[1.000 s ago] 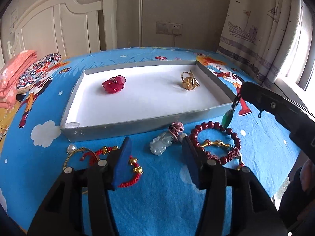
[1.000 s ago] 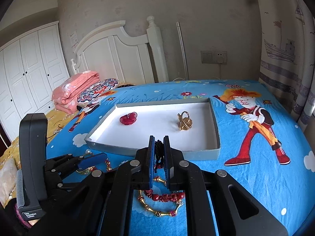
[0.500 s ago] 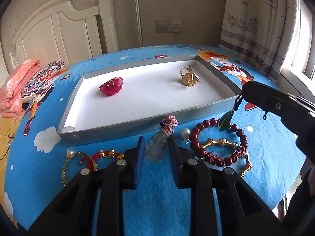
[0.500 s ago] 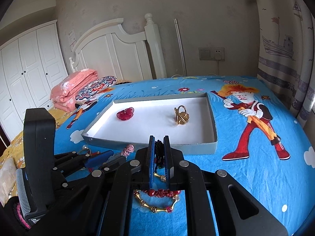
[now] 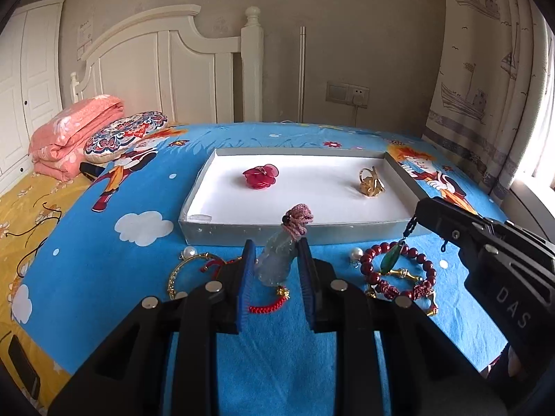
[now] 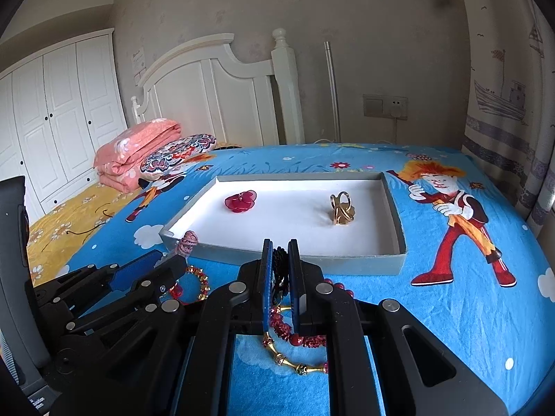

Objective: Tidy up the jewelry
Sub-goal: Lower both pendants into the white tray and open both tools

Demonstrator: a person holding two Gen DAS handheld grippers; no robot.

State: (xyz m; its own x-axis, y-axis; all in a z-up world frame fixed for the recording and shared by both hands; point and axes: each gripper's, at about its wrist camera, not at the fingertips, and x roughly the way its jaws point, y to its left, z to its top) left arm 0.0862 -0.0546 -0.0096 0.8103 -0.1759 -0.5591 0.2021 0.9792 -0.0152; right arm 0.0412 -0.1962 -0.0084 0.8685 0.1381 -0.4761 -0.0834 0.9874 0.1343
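Note:
My left gripper (image 5: 275, 243) is shut on a pale jade pendant (image 5: 274, 265) with a pink knotted top (image 5: 299, 219), held just above the blue bedspread in front of the grey tray (image 5: 242, 234). The tray's white floor holds a red flower piece (image 5: 260, 176) and a gold ring (image 5: 371, 182). My right gripper (image 6: 280, 242) is shut on a black cord (image 6: 279, 267). In the left wrist view a green pendant (image 5: 390, 260) dangles from that cord over a red bead bracelet (image 5: 421, 265).
A gold bangle with a pearl (image 5: 180, 270), a red cord bracelet (image 5: 267, 308) and a loose pearl (image 5: 356, 253) lie on the bedspread before the tray. Folded pink bedding (image 5: 73, 128) and a patterned pillow (image 5: 126, 137) sit at the far left. A curtain (image 5: 485, 69) hangs at the right.
My left gripper closed on the jade pendant and lifted it off the bedspread, tilting up toward the tray. The right gripper stayed where it was with the cord.

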